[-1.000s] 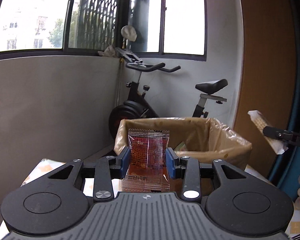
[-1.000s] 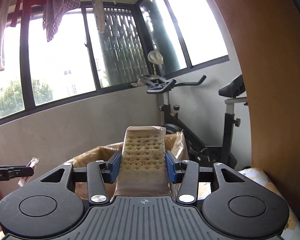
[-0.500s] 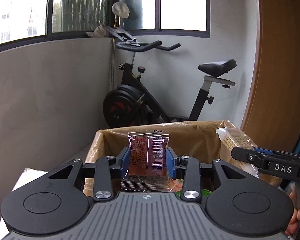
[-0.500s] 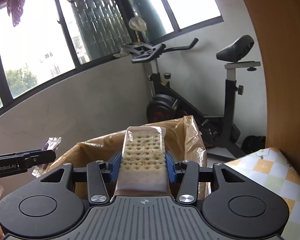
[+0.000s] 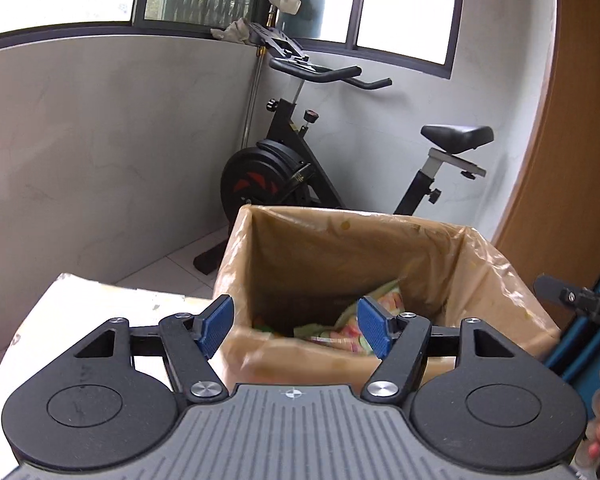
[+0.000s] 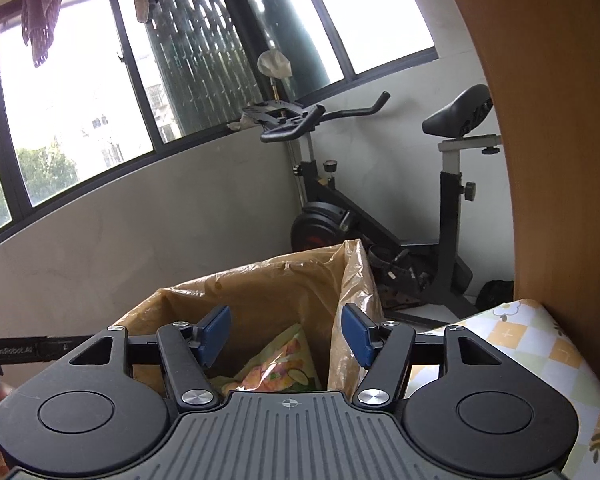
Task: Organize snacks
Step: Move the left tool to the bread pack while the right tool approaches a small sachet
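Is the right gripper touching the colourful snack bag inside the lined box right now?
Apart. In the right wrist view the right gripper is open with nothing between its blue pads, and the snack bag lies lower down in the lined box.

Snack packet (image 6: 278, 364) inside lined box (image 5: 380, 240); exercise bike (image 5: 300, 168) behind box; table (image 6: 540, 344) right

Enclosed balcony of a home.
An exercise bike (image 5: 300, 168) stands by grey walls under wide windows (image 6: 76, 120); laundry (image 6: 40, 12) hangs overhead beside a checked cloth (image 6: 540, 344).
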{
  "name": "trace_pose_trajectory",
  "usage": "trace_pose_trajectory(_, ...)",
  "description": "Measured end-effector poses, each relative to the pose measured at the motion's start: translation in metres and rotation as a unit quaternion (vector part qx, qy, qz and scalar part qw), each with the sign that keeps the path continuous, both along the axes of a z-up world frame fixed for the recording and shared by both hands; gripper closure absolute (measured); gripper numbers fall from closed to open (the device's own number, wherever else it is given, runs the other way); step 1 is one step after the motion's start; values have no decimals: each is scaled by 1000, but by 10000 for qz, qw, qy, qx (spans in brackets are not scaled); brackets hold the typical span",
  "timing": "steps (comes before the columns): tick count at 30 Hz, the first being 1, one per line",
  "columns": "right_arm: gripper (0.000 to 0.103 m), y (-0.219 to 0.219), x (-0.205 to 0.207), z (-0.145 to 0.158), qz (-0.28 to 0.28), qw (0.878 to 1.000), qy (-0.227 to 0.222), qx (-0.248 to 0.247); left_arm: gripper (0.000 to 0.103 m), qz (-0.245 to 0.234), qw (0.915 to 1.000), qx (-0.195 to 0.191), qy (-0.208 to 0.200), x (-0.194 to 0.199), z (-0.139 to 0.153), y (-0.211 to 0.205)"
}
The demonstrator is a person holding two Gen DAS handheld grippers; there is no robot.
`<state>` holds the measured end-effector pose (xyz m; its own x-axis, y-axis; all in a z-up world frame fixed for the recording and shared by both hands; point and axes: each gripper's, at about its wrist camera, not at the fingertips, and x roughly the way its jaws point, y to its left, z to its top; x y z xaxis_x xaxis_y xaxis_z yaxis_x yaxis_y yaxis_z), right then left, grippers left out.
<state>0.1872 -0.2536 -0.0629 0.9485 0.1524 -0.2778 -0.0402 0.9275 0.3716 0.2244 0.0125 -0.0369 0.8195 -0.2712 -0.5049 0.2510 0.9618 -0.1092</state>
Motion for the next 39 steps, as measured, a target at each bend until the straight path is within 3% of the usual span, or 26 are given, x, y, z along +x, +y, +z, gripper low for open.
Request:
trace_pose_trajectory(9,45,8,-55,-13,66,9980,-493,-400,32,190,9989,249,-336,-74,-14,56)
trace_pose_trajectory(14,45,17,-78,-41,-80,9977,-502,-457,25,74,9993,333,-117,-105,-49,73)
trace_pose_trajectory(23,45,24,-91,-103,-294,9993,167,-148,23,-645,9927,889,496,-124,-122,67)
trace_pose_trajectory(27,45,21,-97,-125,-394,9984,383,-102,23,-833,9875,1256,469,-133,-146,67)
trace_pose_trajectory(32,45,25,-103,-147,-304,9970,664,-239,23,-1033,9859,1131,680,-140,-162,71)
trace_pose_trajectory(39,46,41,-105,-162,-167,9950,898,-398,16,-823,9870,1095,838,-132,-174,65)
